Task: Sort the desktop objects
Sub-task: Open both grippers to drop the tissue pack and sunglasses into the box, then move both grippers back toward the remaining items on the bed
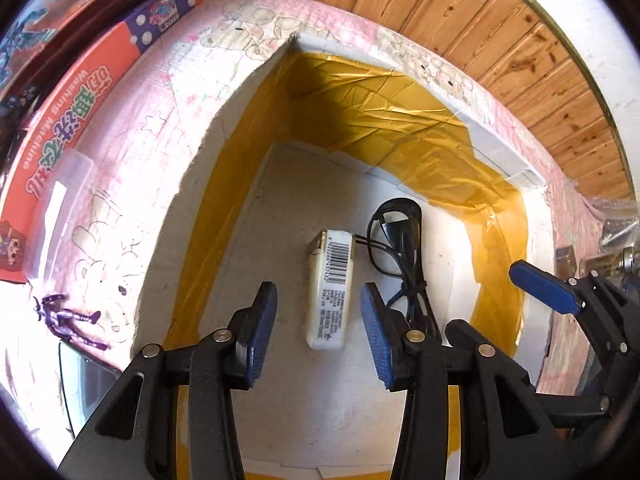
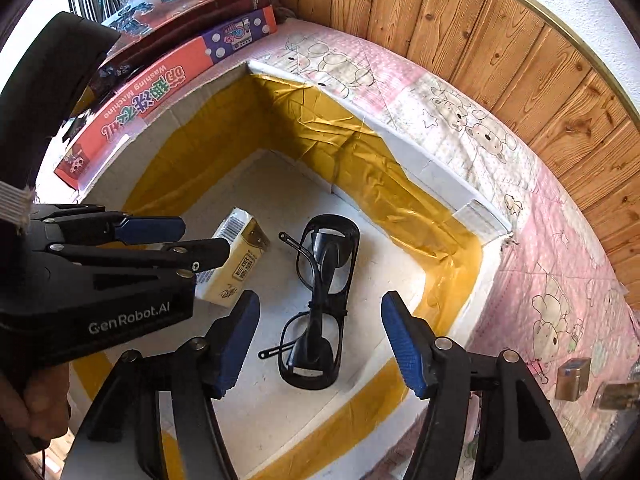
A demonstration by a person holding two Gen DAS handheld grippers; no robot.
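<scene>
A white box (image 1: 224,184) with gold-taped walls sits on the pink cloth. On its floor lie a pale yellow tissue pack (image 1: 329,288) with a barcode and black safety glasses (image 1: 404,256). My left gripper (image 1: 318,332) is open and empty over the box, its fingers either side of the tissue pack. My right gripper (image 2: 320,340) is open and empty above the glasses (image 2: 320,304). The tissue pack (image 2: 238,264) lies left of the glasses, partly hidden by the left gripper (image 2: 160,240). The right gripper's finger (image 1: 544,288) shows at the right of the left wrist view.
Red toy boxes (image 2: 168,72) stand stacked along the box's left side. A purple figurine (image 1: 68,320) lies on the pink bear-print cloth (image 2: 540,240). Small brown jars (image 2: 574,378) sit on the cloth at the right. A wood-panel wall (image 2: 480,40) runs behind.
</scene>
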